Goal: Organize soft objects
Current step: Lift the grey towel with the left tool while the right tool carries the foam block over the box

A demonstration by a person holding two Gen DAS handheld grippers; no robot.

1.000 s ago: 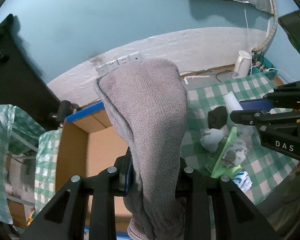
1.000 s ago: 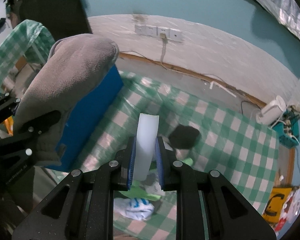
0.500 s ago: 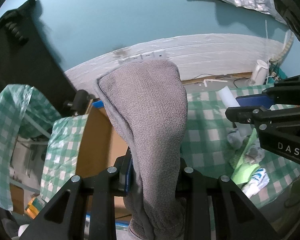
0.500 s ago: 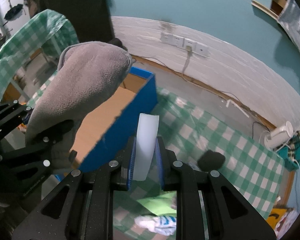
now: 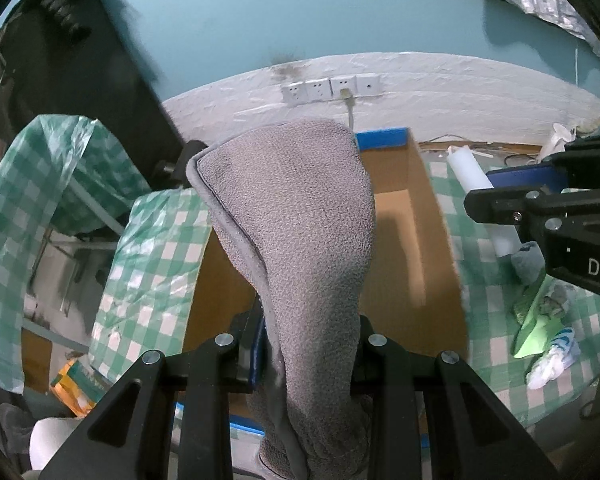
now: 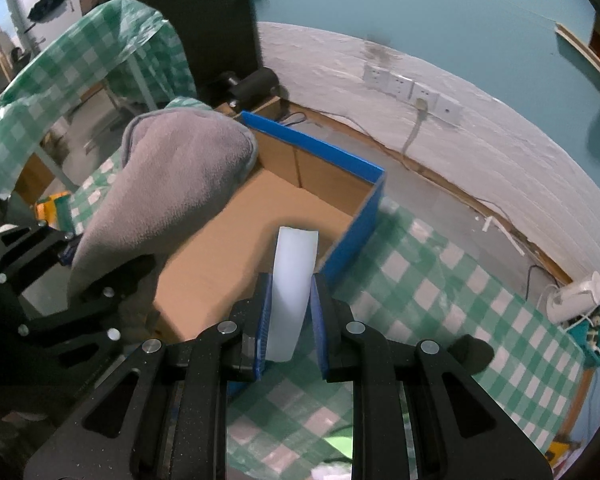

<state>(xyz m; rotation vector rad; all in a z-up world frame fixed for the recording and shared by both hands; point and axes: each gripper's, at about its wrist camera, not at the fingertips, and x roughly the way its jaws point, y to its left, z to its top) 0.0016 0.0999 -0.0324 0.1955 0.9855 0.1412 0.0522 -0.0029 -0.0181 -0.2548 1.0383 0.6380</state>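
Both hands have swung across from the checked tablecloth (image 6: 440, 292) to the open cardboard box (image 6: 236, 240) w/ blue outer walls; a sec ago it sat off to one side, now it's right under both loads. Left gripper (image 5: 308, 344) is clenched on a grey towel (image 5: 296, 216), which stands up over the box's left half. Right gripper (image 6: 290, 312) pinches a white foam block (image 6: 294, 280), approx. above the box's near right corner. Box floor looks bare, though the towel hides part. Likely next: lower and let go. More soft bits (image 5: 548, 320) wait on the cloth.
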